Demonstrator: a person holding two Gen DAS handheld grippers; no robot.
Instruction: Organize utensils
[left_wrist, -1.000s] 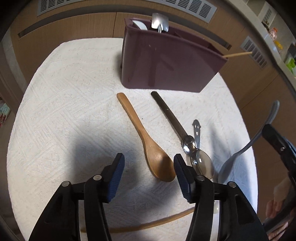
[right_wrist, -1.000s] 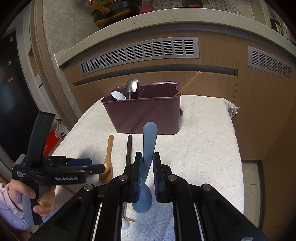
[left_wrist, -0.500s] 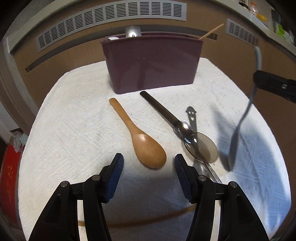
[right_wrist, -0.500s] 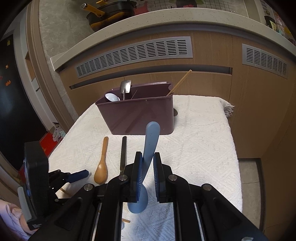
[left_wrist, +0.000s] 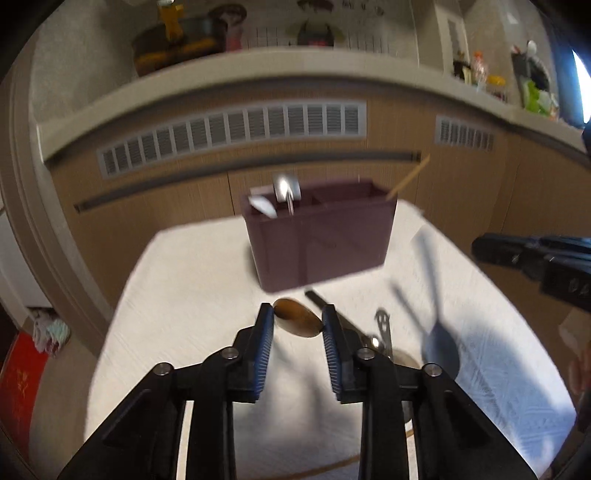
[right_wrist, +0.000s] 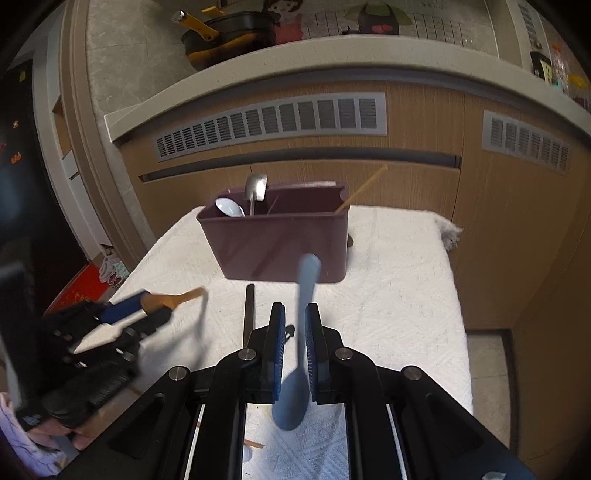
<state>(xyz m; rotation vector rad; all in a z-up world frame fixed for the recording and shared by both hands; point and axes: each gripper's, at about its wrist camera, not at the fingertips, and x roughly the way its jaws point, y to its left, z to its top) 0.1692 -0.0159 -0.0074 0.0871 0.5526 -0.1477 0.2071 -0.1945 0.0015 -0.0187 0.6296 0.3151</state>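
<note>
Left claw (left_wrist: 297, 325) is closing on the wooden spoon (left_wrist: 296, 322) bowl, seemingly airborne; right claw (right_wrist: 294, 332) clamps the blue spoon (right_wrist: 299, 332), both bound for the caddy (right_wrist: 280, 240) ahead.

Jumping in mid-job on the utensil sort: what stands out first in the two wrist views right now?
Each gripper has a spoon: the left gripper is closing on the bowl of a wooden spoon, lifted off the white cloth, while the right gripper is shut on a blue spoon with its handle pointing up. Ahead at the cloth's far end stands the maroon utensil holder, already holding spoons and a chopstick.
</note>
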